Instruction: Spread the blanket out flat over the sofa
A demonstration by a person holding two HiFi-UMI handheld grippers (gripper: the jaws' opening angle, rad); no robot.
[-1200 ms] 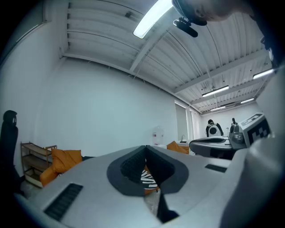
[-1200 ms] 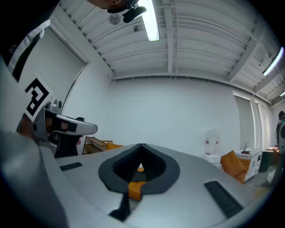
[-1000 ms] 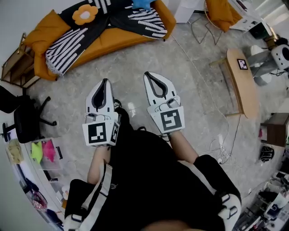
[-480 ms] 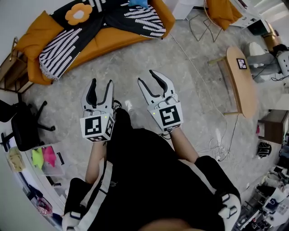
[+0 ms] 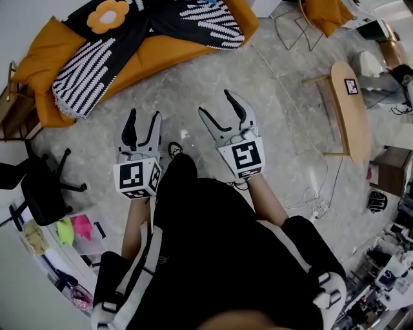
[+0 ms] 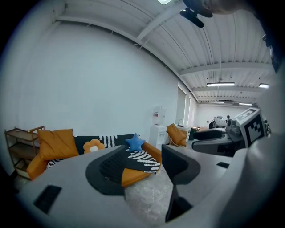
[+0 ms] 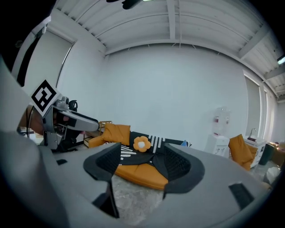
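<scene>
**Desk:** Here, what are the tools doing?

**Photographer:** The left hand-held gripper (image 5: 143, 120) and right hand-held gripper (image 5: 217, 106) hang released and empty over the floor (image 5: 193, 80), their jaws having just been opening.

**Desk:** And the blanket (image 5: 161, 19)?

**Photographer:** It is well apart from both, bunched in folds across the orange sofa (image 5: 164, 55).

**Desk:** The danger?

**Photographer:** Probably pinching a fold rather than an edge, which would twist the cloth. The blue star cushion (image 6: 134, 142) beside it could get dragged off.
</scene>
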